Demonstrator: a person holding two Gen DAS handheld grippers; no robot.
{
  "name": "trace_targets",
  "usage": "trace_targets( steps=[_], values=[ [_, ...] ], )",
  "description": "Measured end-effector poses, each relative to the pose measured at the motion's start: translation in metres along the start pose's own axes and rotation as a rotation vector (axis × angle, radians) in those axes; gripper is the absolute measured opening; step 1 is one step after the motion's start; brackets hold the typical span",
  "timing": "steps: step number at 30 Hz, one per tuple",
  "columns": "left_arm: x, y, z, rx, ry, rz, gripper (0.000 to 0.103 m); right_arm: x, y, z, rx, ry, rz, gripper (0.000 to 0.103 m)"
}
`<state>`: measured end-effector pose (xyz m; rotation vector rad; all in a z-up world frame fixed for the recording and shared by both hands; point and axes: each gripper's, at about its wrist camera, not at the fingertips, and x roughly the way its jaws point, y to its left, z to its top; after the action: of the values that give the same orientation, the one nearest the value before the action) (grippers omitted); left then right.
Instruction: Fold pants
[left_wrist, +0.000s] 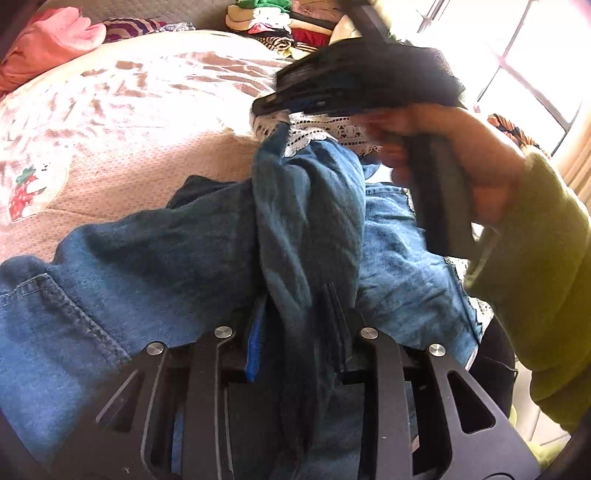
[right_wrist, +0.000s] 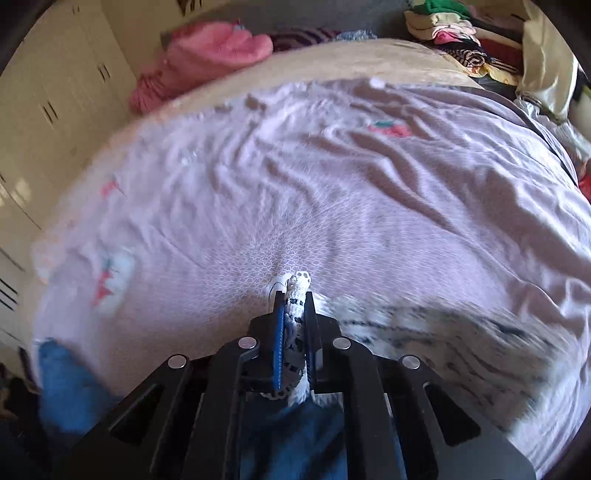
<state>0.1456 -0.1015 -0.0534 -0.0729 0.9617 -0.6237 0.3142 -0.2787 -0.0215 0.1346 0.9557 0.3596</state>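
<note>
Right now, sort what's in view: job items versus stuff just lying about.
Job:
- blue denim pants, lace hem
- left gripper, jaws shut on denim
- right gripper, jaws shut on lace hem

Lying about:
- pink garment
- clothes pile
- strawberry bedsheet

We look along each gripper's fingers from close above the bed (right_wrist: 369, 177); both views face its far edge and share the clothes pile (left_wrist: 280, 22).
</note>
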Motion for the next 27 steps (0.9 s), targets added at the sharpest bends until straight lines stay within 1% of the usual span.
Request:
trace_targets(
  steps=[1,3,5,7,10,12,16,22,23,27],
  values=[
    [0.0,-0.001,0.001,0.003,-0.005,-0.003,0.021,-0.01,-0.004,-0.002,0.014,-0.016,0.012,0.008],
    [-0.001,-0.004,0.003,0.006,-0.009,-0.005,0.0,-0.039,-0.011,-0.009,0.04,-0.06,0.039,0.008],
    [-0.005,-0.003,0.005,0.009,-0.013,-0.011,0.0,-0.07,-0.02,-0.018,0.071,-0.112,0.054,0.008],
    [-0.014,-0.005,0.005,0.038,-0.025,-0.009,0.0,-0.099,-0.027,-0.029,0.092,-0.156,0.062,0.008],
    [-0.027,-0.008,0.0,0.093,-0.041,-0.006,0.0,-0.146,-0.044,-0.055,0.15,-0.22,0.061,0.008],
    [-0.032,-0.01,-0.005,0.132,-0.045,-0.018,0.0,-0.174,-0.054,-0.081,0.193,-0.238,0.084,0.008],
    [-0.041,-0.02,-0.016,0.223,-0.05,-0.03,0.0,-0.205,-0.061,-0.134,0.233,-0.225,0.054,0.008],
    [-0.04,-0.053,-0.047,0.385,-0.013,-0.042,0.0,-0.22,-0.071,-0.197,0.312,-0.185,0.035,0.008],
    [-0.04,-0.057,-0.052,0.401,-0.006,-0.04,0.0,-0.22,-0.072,-0.206,0.319,-0.17,0.02,0.008],
    [-0.041,-0.064,-0.067,0.424,0.011,-0.024,0.0,-0.214,-0.075,-0.234,0.328,-0.112,0.013,0.008]
  ],
)
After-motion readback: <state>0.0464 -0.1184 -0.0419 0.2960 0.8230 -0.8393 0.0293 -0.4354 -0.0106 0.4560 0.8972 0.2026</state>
